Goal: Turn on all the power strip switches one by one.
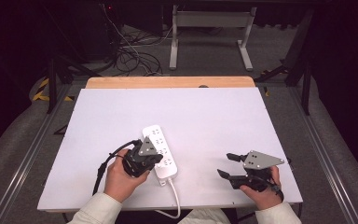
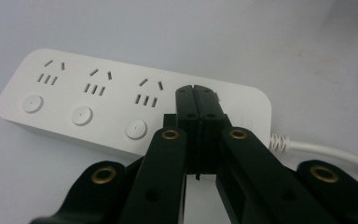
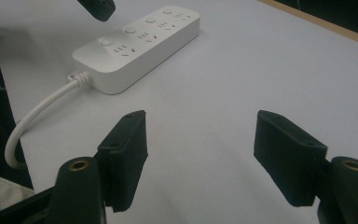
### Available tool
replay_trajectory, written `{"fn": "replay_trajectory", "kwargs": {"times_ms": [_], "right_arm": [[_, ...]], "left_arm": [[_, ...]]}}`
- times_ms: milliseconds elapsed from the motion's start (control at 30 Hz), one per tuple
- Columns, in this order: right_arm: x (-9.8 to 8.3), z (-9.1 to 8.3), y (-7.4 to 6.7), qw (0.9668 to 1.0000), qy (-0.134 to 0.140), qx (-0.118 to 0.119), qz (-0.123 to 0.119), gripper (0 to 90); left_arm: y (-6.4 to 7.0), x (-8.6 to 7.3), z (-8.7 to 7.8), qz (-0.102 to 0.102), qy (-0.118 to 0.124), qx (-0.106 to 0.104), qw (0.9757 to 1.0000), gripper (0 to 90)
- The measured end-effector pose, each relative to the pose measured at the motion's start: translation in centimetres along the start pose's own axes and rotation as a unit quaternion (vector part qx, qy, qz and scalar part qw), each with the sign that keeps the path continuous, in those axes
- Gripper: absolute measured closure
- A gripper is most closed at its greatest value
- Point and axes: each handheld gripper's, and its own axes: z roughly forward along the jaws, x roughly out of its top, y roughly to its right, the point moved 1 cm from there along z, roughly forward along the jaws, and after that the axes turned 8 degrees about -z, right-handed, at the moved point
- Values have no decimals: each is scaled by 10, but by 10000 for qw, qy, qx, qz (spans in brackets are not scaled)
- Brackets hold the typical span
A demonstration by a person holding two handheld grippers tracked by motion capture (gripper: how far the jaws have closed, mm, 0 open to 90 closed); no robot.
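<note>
I'm looking down on the white tabletop (image 1: pixel 205 116), and the power strip (image 1: pixel 160 150) lies left of centre near my edge, its long axis running diagonally away from me, cord end nearest, with the white cord (image 1: pixel 175 198) trailing off the front edge. My left gripper (image 1: pixel 150 158) is right on it, coming in from the strip's left side across that long axis; in the left gripper view its jaws are pressed together with nothing between them, tips resting over the strip's top face near the cord end, by the fourth switch button. My right gripper (image 1: pixel 223 165) sits well apart to the right, jaws spread wide and empty, pointing left toward the strip. So the left hand is plainly nearer; I judge any press belongs to it.
</note>
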Motion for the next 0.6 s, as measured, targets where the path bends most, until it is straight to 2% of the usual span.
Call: {"fn": "replay_trajectory", "kwargs": {"times_ms": [300,600], "right_arm": [[0,0,0,10000,0,-2,15,355],[0,0,0,10000,1,5,22,355]], "left_arm": [[-2,4,-4,10,64,38,10000,900],[-16,8,-1,-135,96,170,9997,900]]}}
